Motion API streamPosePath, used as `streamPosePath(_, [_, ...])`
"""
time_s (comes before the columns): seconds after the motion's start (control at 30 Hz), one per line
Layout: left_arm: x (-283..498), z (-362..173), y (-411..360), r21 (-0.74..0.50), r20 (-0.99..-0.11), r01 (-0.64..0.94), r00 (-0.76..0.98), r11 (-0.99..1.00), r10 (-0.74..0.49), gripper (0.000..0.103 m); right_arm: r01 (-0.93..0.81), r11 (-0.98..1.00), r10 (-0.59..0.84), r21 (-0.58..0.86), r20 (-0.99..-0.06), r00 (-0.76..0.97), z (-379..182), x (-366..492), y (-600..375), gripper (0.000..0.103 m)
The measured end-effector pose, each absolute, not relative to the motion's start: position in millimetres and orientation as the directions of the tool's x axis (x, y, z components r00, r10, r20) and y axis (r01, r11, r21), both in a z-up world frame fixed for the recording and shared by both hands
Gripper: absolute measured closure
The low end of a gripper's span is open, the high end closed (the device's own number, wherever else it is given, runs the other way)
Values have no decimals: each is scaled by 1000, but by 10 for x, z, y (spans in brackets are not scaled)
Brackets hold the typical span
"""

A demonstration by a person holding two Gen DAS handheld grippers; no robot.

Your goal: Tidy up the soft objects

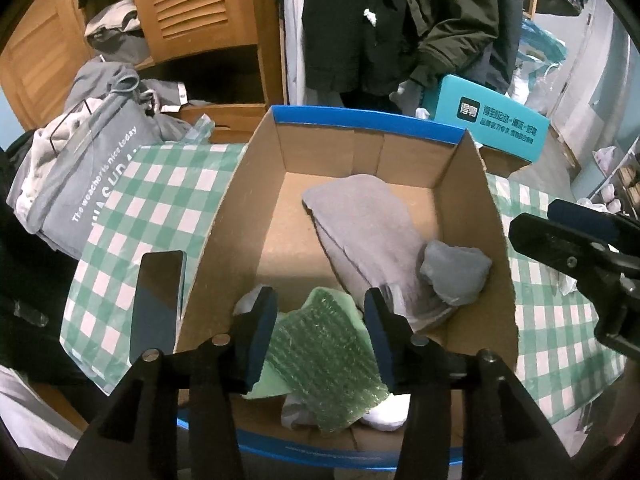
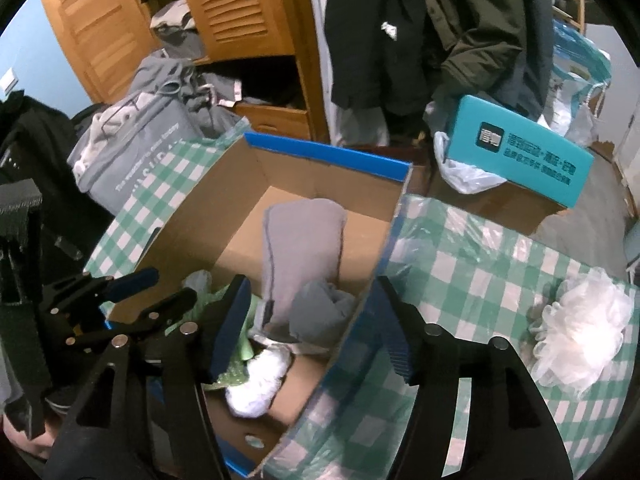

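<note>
An open cardboard box (image 1: 240, 216) with a blue rim sits on a green checked cloth. In it lie a grey folded towel (image 1: 360, 232), a grey sock ball (image 1: 456, 272), a green bubble-wrap piece (image 1: 324, 360) and a white soft item (image 1: 388, 408). My left gripper (image 1: 320, 312) is open above the green bubble wrap, at the box's near end. My right gripper (image 2: 308, 320) is open, its jaws astride the box's right wall (image 2: 360, 312). A white mesh bath puff (image 2: 580, 340) lies on the cloth to the right of the box.
A dark phone (image 1: 158, 300) lies on the cloth left of the box. A grey tote bag (image 1: 84, 176) with clothes stands at the left. A teal box (image 1: 492, 120) sits behind. A wooden wardrobe (image 1: 200, 12) and hanging dark coats (image 1: 400, 20) stand at the back.
</note>
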State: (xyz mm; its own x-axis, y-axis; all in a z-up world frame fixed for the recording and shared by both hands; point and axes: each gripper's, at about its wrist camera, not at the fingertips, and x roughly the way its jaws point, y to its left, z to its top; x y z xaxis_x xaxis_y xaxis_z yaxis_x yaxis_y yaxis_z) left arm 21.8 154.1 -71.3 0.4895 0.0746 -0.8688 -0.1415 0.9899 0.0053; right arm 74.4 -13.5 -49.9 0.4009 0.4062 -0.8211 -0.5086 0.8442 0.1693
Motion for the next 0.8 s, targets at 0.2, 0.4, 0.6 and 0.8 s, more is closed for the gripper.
streamPosePath(0.2, [213,-659,1436,12,-859,-119,506,993,71,48,-486,859,391,163,-820,418,-454,726,-252,32])
streamPosePath(0.4, [212,-617,1316,24,-855,-89,515,996,67,44,-464,872,377,154,-817,437,-397,697,-385,28])
streamPosePath(0.6, [214,-582,1200,38,-849,-63,525,997,66,38,-442,885,360,145,-816,452,-366,686,-533,28])
streamPosePath(0.8, [236,-565,1095,36,-848,-43,527,998,54,35,-412,900,343,143,-816,466,-353,683,-716,28])
